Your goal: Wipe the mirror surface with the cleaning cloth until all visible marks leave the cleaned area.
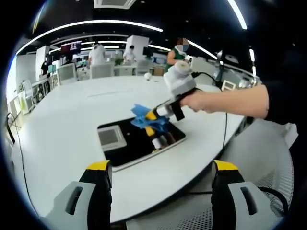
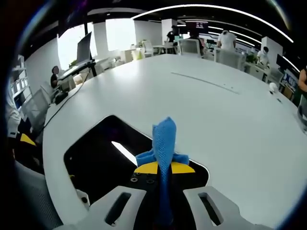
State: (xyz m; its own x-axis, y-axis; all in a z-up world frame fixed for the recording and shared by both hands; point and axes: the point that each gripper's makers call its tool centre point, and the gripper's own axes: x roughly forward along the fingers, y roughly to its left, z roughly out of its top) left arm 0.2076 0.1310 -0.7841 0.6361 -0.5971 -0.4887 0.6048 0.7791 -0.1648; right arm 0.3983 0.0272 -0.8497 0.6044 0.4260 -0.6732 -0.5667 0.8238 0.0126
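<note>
cloth on mirror, right gripper holding

while the mirror (image 1: 139,143) lies flat near the white worktop (image 1: 62,129) edge, the right gripper (image 1: 156,115) presses a blue cleaning cloth (image 1: 146,117) onto its dark surface, fingers closed on the cloth. left gripper (image 1: 160,179) hovers short of the mirror, off the worktop edge, fingers apart and holding nothing. a hand (image 1: 211,100) grips the right gripper.

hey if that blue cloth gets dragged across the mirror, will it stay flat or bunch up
The blue cloth will probably bunch. It already stands crumpled between the jaws of the right gripper, so it looks soft and floppy. It seems light, and should slide easily over the mirror, whose glossy surface reflects the ceiling light.
</note>
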